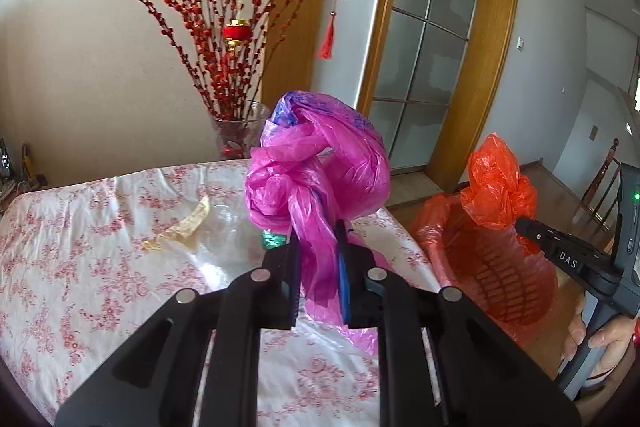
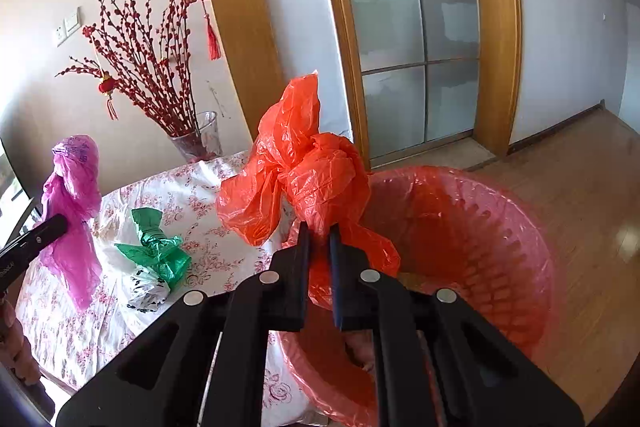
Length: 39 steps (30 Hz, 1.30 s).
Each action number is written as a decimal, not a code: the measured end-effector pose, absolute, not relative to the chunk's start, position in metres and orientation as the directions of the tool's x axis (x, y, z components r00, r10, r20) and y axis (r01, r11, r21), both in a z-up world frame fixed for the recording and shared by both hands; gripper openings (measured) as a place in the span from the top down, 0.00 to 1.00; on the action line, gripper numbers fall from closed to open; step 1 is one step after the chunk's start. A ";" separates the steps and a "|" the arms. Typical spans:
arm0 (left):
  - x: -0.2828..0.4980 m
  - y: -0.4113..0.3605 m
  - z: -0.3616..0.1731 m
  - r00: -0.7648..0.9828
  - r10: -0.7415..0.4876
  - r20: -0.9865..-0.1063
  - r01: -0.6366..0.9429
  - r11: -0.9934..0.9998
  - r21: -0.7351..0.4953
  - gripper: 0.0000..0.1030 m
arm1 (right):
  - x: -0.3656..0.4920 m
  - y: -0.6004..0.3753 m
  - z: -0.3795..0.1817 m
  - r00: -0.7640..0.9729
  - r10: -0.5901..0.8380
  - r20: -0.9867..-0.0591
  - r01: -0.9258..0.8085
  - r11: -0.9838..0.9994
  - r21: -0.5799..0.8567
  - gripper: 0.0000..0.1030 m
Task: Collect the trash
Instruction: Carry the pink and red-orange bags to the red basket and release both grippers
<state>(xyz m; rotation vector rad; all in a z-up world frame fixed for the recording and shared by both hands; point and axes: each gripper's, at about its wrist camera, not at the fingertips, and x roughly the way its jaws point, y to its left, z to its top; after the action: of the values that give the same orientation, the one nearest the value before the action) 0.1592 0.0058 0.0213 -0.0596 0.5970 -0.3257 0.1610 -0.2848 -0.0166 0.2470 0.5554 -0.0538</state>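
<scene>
Both bags look feather-light and slippery, so pinching the twisted neck works: left gripper (image 1: pixel 318 239) clamps the pink bag (image 1: pixel 320 163), right gripper (image 2: pixel 319 239) the orange bag (image 2: pixel 304 179) over the bin (image 2: pixel 520 211).

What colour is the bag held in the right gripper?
Orange-red bag, pinched in the right gripper; clearest in the right wrist view.

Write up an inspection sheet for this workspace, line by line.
Surface: table under a floral cloth.
Job's things: magenta bag and orange bag, both held; lined bin beside the table.
Clutter: green bag, black-and-white bag, clear wrapper.
Grippers: left gripper shut on magenta bag; right gripper shut on orange bag.
Cables: nothing seen.
Surroundings: vase of red branches, glass door.
</scene>
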 end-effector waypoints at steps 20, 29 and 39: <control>0.162 -0.143 -0.007 0.627 -0.512 -0.587 0.504 0.841 -0.196 0.85 | 0.111 -0.356 -0.015 0.855 -0.117 -0.505 0.286 0.919 0.273 0.91; 0.169 -0.182 -0.017 0.586 -0.551 -0.594 0.547 0.810 -0.212 0.83 | 0.116 -0.376 -0.018 0.849 -0.133 -0.511 0.322 0.898 0.301 0.91; 0.177 -0.179 -0.043 0.583 -0.509 -0.633 0.497 0.840 -0.218 0.59 | 0.121 -0.383 -0.032 0.837 -0.138 -0.530 0.337 0.892 0.301 0.57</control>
<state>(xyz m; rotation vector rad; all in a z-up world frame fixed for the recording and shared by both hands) 0.1774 -0.1794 -0.0427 -0.0174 0.7447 -0.5868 0.1206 -0.3828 -0.0317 0.3977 0.5231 -0.2586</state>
